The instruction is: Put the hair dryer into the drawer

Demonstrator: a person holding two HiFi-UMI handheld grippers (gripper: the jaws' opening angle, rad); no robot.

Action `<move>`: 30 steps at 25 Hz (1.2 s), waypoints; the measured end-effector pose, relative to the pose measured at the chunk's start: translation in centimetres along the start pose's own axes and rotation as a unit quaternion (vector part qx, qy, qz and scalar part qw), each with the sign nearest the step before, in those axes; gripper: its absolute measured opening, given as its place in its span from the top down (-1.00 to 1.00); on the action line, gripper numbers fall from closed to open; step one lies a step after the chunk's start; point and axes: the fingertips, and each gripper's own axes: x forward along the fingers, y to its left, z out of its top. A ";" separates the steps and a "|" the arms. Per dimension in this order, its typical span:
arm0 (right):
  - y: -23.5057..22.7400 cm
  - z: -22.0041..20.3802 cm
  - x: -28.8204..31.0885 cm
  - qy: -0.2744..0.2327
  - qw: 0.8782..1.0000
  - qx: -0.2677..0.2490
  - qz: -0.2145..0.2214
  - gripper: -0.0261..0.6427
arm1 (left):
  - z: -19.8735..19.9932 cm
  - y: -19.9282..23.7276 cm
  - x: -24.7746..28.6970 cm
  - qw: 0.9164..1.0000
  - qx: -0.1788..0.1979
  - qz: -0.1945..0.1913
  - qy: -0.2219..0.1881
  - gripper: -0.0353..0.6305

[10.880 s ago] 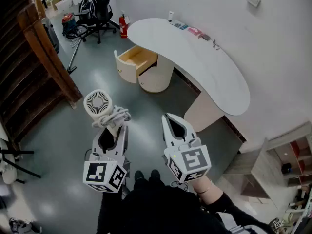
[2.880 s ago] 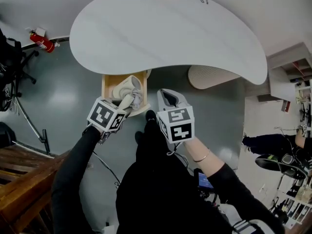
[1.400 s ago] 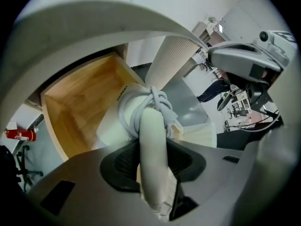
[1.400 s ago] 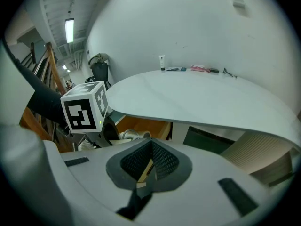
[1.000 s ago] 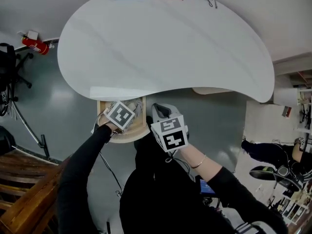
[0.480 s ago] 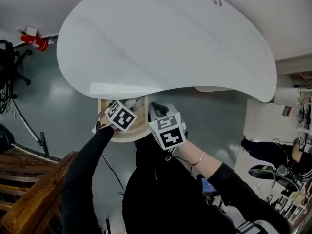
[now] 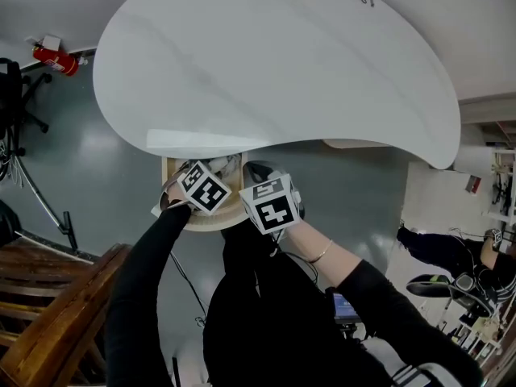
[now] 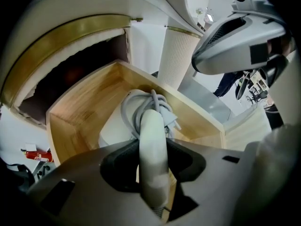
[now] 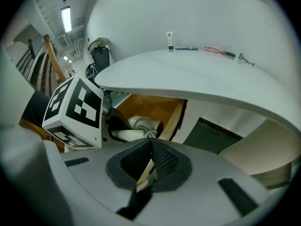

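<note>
Tongs (image 8: 153,149) (image 9: 151,161) two, hair dryer (image 8: 151,121) one, drawer (image 8: 89,102) one

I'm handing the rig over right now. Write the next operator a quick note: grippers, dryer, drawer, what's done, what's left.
Left gripper: shut on the dryer handle, with the cord wrapped round it just past the jaws.
Right gripper: shut, empty, just right of the drawer.
Drawer: open under the desk. The dryer is inside its walls; I can't tell whether it rests on the bottom.
Done: dryer brought into the drawer.
Left: set it down, open the left jaws, pull out.
</note>
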 end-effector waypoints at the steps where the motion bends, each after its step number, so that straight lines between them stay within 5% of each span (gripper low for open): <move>1: -0.1 -0.1 0.1 0.002 1.000 -0.001 -0.001 0.92 | 0.1 0.0 0.1 1.000 0.000 0.001 0.000 0.40; 30: -0.7 -0.9 1.2 0.017 1.000 0.003 -0.004 0.92 | -0.2 1.5 2.5 0.996 0.066 0.052 0.013 0.39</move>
